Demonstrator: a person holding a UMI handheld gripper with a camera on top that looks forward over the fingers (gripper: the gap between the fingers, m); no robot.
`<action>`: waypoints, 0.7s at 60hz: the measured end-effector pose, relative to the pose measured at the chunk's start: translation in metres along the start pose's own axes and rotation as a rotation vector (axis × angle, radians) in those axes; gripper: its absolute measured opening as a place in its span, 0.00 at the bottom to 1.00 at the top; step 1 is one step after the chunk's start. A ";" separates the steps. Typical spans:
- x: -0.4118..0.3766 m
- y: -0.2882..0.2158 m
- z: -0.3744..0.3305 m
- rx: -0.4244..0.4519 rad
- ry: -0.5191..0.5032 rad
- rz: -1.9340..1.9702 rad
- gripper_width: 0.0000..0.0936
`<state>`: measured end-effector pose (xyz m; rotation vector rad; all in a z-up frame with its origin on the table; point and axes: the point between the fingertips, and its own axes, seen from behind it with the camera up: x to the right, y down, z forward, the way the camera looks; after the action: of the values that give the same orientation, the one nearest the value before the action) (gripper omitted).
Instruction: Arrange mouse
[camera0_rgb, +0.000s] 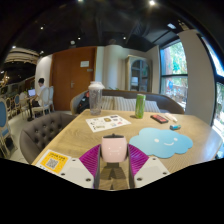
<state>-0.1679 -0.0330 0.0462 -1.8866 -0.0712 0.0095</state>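
A pale white mouse (113, 148) sits between my two magenta pads (92, 157). Both pads press on its sides, and it is held above the wooden table (75, 135). My gripper (113, 153) is shut on it. A light blue cloud-shaped mouse mat (165, 142) lies on the table just ahead of the fingers and to the right. The underside of the mouse is hidden.
A printed sheet (107, 123) lies ahead on the table. Beyond it stand a clear cup (95, 96) and a green bottle (140, 105). A dark red object (159, 118) and a small teal thing (175, 125) lie beyond the mat. A yellow card (50, 160) lies at the left, near grey chairs (40, 132).
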 end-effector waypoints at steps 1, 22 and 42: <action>0.004 -0.013 -0.004 0.023 0.003 -0.006 0.43; 0.185 -0.064 0.022 0.023 0.166 0.075 0.41; 0.210 0.020 0.075 -0.209 0.143 0.048 0.41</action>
<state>0.0390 0.0428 0.0097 -2.0922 0.0735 -0.1037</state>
